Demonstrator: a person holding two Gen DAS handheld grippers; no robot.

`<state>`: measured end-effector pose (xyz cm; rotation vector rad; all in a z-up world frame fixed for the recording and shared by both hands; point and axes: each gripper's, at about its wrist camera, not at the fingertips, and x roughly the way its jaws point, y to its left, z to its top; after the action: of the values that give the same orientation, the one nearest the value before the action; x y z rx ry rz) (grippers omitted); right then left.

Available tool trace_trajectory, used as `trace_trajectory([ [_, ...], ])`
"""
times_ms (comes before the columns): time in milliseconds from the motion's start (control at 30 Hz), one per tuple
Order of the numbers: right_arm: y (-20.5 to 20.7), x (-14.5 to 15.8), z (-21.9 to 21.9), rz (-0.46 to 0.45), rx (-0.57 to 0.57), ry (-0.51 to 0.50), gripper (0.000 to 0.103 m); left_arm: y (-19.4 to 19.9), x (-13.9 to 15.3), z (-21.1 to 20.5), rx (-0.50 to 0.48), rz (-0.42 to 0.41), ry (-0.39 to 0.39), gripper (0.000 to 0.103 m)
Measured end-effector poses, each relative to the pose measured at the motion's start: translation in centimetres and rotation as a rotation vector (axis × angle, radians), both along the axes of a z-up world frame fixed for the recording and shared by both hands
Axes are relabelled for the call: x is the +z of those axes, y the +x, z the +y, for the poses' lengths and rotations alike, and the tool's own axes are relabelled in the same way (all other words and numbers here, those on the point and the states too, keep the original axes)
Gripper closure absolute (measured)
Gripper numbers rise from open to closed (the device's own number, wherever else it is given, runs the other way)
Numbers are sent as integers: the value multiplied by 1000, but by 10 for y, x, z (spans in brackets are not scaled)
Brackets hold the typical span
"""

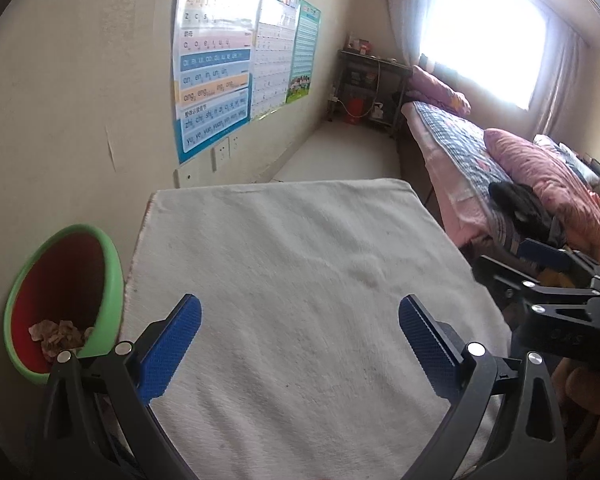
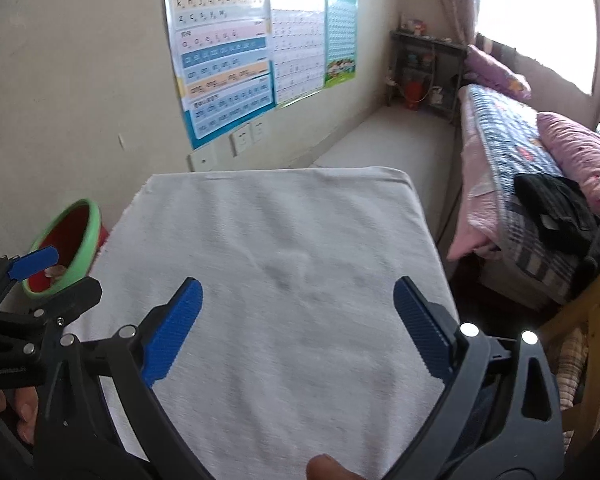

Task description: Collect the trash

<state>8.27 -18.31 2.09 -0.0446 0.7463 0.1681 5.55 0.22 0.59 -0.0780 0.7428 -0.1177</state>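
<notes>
Left wrist view first: the left gripper (image 1: pixel 300 336) hangs over the white cloth-covered table (image 1: pixel 300 248), blue pads spread wide apart, nothing between them. Just off the table's left edge sits the green bin (image 1: pixel 112 280) with its red inside, and crumpled paper trash (image 1: pixel 58 336) lies at the bottom of it. Over on the right edge, the right gripper (image 1: pixel 540 276) pokes into frame. Right wrist view now: the right gripper (image 2: pixel 298 324) also has its jaws parted wide and empty above the same bare cloth. Beyond the table, alphabet posters (image 2: pixel 220 48) cover the wall, and a bed (image 2: pixel 500 136) with pink pillows runs under the bright window (image 2: pixel 532 20).
</notes>
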Motion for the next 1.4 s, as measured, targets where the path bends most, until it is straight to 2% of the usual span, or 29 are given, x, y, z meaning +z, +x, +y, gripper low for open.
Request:
trace_trajectory([
  [100, -11, -10, -7, -27, -17, -3, 5, -4, -15, -5, -18, 0, 3, 8],
  [267, -12, -22, -4, -2, -25, -16, 5, -9, -31, -10, -40, 12, 30, 8],
  [500, -12, -31, -4, 9, -58, -47, 5, -13, -26, -13, -40, -29, 54, 8],
  [800, -16, -30, 7, -10, -45, -81, 5, -7, -30, -1, 11, -5, 11, 8],
  [1400, -18, -35, 14, 4, -32, -85, 5, -6, -31, 1, 31, 0, 18, 8],
])
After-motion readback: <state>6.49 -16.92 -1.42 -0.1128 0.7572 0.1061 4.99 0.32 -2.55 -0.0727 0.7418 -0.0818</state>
